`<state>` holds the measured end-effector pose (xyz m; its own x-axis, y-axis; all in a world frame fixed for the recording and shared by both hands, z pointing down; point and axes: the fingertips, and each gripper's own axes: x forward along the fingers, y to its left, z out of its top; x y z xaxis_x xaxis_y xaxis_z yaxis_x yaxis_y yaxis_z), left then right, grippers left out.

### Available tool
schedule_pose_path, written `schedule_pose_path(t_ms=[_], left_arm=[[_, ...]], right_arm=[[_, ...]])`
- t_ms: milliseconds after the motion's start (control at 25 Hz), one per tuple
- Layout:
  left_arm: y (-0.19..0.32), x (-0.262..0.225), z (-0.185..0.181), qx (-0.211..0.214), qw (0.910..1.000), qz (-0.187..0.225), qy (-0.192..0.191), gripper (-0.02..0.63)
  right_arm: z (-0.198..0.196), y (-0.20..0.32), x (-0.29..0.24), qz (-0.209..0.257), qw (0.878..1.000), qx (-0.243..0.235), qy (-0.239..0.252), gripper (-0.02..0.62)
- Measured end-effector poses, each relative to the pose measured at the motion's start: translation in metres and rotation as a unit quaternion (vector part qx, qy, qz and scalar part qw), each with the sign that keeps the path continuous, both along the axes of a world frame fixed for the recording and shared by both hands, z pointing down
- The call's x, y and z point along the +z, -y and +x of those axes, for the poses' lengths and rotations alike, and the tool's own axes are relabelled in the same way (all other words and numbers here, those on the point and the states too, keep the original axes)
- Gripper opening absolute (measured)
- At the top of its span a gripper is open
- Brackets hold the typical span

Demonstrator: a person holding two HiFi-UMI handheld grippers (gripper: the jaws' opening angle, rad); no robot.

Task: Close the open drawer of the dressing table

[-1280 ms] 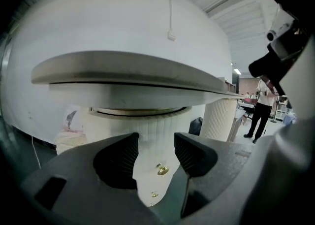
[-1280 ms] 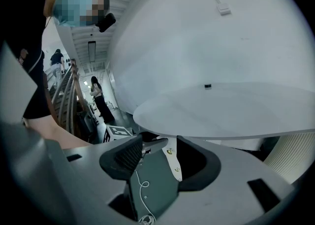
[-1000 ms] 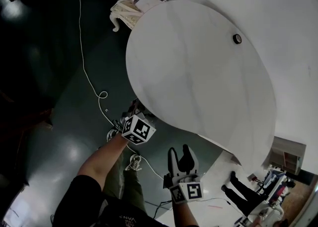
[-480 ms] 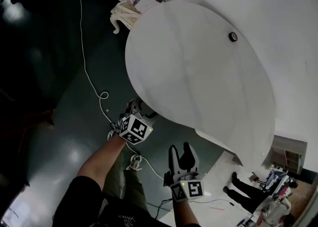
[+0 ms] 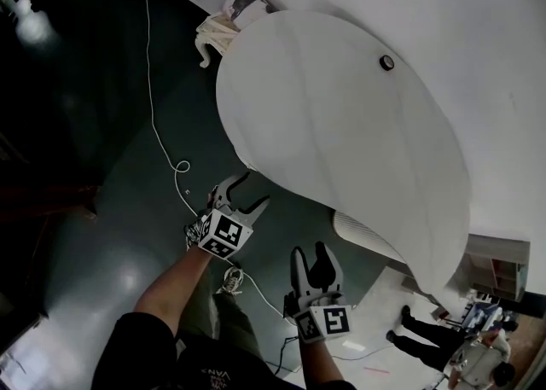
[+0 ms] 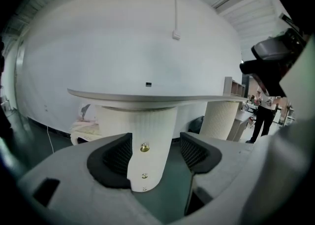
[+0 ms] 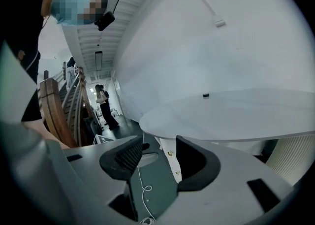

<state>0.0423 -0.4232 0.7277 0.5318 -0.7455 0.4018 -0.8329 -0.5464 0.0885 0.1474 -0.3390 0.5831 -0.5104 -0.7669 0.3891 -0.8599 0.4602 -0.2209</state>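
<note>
Two hand-held tools sit side by side at the near edge of the head view, both aimed away from the person and slightly downward. The left tool has its jaws spread wide with nothing clamped. The right tool is also spread and empty, and sits nearer the person.

In the left gripper view, a ribbed cream pedestal stands upright straight ahead of the left tool, framed in the gap between its jaws but beyond them and not touched. Small brass knobs run down its front in a vertical row, marking the drawers. Each front appears flush with the ribbed curve; none clearly juts out, so the drawer looks shut or nearly shut. The left tool is the nearer one, and any last push would go straight along its line of aim.

Above the pedestal spreads the oval white bench, carrying a small dark object near its far edge. A white cable trails over the dark floor to the left.
</note>
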Motion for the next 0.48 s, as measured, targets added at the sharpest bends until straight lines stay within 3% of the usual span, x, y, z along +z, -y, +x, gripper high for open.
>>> schedule_pose_path(t_ms=[480], left_arm=[[-0.079, -0.053, 0.006, -0.047, 0.9985, 0.023, 0.019, 0.298]], right_arm=[[0.039, -0.063, -0.021, 0.017, 0.999, -0.025, 0.014, 0.215]])
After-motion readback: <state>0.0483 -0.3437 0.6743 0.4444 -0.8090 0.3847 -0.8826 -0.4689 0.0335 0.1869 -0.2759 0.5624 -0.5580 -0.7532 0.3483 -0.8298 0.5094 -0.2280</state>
